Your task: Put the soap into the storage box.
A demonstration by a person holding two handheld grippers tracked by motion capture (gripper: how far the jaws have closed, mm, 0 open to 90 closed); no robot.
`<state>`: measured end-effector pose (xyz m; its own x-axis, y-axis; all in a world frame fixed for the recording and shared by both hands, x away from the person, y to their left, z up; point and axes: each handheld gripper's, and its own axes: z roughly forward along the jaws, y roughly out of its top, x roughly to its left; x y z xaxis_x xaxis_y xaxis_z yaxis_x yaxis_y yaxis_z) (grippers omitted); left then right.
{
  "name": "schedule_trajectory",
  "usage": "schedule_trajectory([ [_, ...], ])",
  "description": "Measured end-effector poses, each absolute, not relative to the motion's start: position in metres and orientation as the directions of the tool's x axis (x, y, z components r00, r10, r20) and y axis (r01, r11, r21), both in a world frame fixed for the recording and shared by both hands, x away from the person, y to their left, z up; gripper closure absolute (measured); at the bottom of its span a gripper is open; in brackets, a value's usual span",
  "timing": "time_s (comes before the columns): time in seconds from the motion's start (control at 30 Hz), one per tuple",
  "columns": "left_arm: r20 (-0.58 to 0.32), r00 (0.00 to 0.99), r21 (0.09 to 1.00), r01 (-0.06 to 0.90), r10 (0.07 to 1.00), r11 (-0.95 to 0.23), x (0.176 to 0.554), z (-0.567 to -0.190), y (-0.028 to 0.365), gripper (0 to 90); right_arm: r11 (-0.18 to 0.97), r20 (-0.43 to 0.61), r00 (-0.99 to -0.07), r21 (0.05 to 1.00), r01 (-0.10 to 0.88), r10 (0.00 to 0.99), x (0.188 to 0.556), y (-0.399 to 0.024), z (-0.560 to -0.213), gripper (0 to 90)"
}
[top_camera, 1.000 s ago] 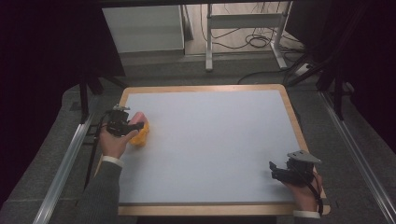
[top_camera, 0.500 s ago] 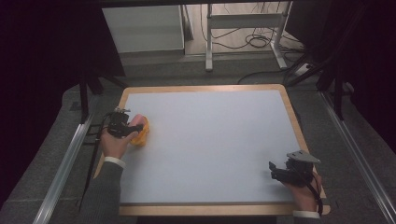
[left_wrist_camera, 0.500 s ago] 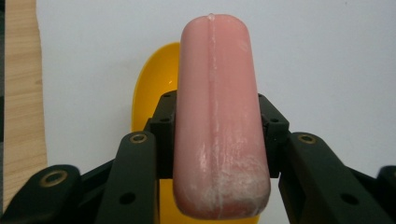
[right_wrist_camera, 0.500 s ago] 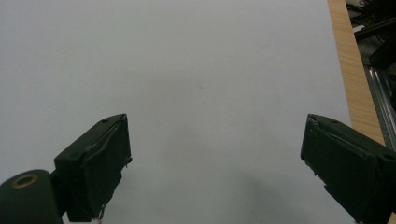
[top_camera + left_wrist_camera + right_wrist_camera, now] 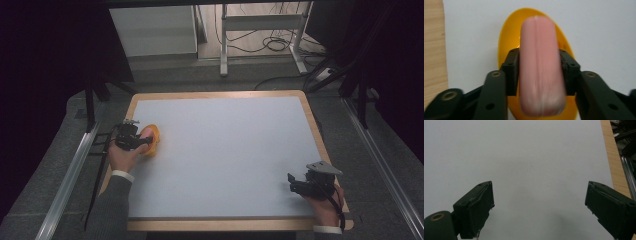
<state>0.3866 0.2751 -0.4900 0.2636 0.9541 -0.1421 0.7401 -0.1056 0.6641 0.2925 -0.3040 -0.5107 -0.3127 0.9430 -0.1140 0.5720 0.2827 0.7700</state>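
up close, left tongs [image 5: 537, 72] just eased, flank pink sausage [image 5: 539, 67] over yellow dish [image 5: 509, 32]; right tongs [image 5: 539, 210] wide.

Pale grey-white table top [image 5: 225, 150] with a light wooden rim, centre of the frame. Dark grey carpeted floor [image 5: 60, 200] around it. Long silver metal rails, one at lower left [image 5: 65, 185], one at right [image 5: 385, 170]. White cabinet [image 5: 152, 31] at upper left centre. Grey metal frame legs [image 5: 225, 40] at top centre, black cables [image 5: 272, 42] tangled on the floor there. Upper corners dark; lighting dim.
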Motion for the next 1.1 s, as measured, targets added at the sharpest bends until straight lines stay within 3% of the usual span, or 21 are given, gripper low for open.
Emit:
schedule_trajectory([
  [0.13, -0.124, 0.256, 0.697, 0.71, 0.959, -0.1, 0.38, -0.475, 0.275, 30.2, 0.287, -0.115, -0.318, 0.768, 0.572, 0.941, 0.293, -0.303, -0.511, 8.1],
  [0.3, -0.137, 0.312, 0.729, 0.674, 0.94, -0.117, 0.365, -0.461, 0.271, 23.6, 0.285, -0.116, -0.315, 0.77, 0.571, 0.942, 0.292, -0.303, -0.511, 8.1],
  [0.77, -0.193, 0.493, 0.783, 0.598, 0.848, -0.169, 0.313, -0.467, 0.263, 24.1, 0.288, -0.113, -0.326, 0.776, 0.561, 0.939, 0.292, -0.303, -0.509, 8.1],
  [1.1, -0.236, 0.516, 0.782, 0.604, 0.823, -0.155, 0.287, -0.49, 0.262, 25.6, 0.289, -0.117, -0.322, 0.777, 0.56, 0.939, 0.291, -0.303, -0.509, 8.1],
])
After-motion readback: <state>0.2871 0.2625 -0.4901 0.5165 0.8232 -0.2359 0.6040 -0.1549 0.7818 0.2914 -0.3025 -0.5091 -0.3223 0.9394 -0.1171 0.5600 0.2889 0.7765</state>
